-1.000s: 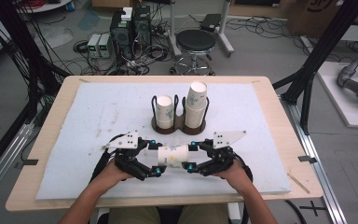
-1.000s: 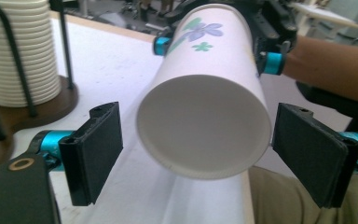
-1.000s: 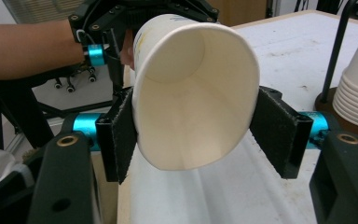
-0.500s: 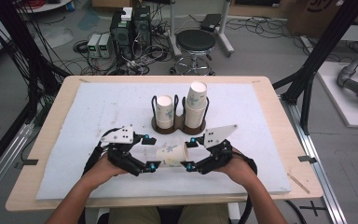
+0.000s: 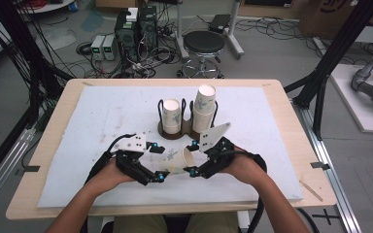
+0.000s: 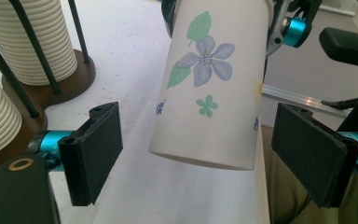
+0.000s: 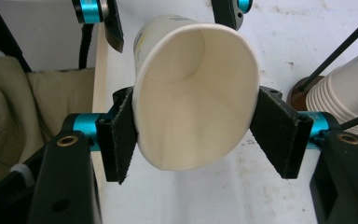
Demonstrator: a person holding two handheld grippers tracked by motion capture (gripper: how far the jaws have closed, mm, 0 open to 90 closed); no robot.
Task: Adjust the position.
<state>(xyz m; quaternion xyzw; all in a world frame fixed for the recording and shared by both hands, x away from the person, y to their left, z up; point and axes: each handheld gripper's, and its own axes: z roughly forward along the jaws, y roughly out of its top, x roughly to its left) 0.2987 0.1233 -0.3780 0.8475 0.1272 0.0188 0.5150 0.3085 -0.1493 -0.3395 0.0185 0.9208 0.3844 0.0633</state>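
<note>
The right gripper [image 7: 193, 135] squeezes the white flower-printed paper cup [image 7: 191, 93] at its rim (already oval); ease pressure. The left gripper [image 6: 209, 154] gapes wide, empty, around its base.

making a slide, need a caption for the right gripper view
Right hand-held gripper squeezes the rim of a paper cup into an oval, mouth toward the camera, above the white mat.

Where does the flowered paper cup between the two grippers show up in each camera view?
High view: paper cup lies low centre, between both grippers.
Left gripper view: upper centre, base toward the camera.
Right gripper view: centre, open mouth squeezed between the jaws.
Shared landmark: cup holder.
</note>
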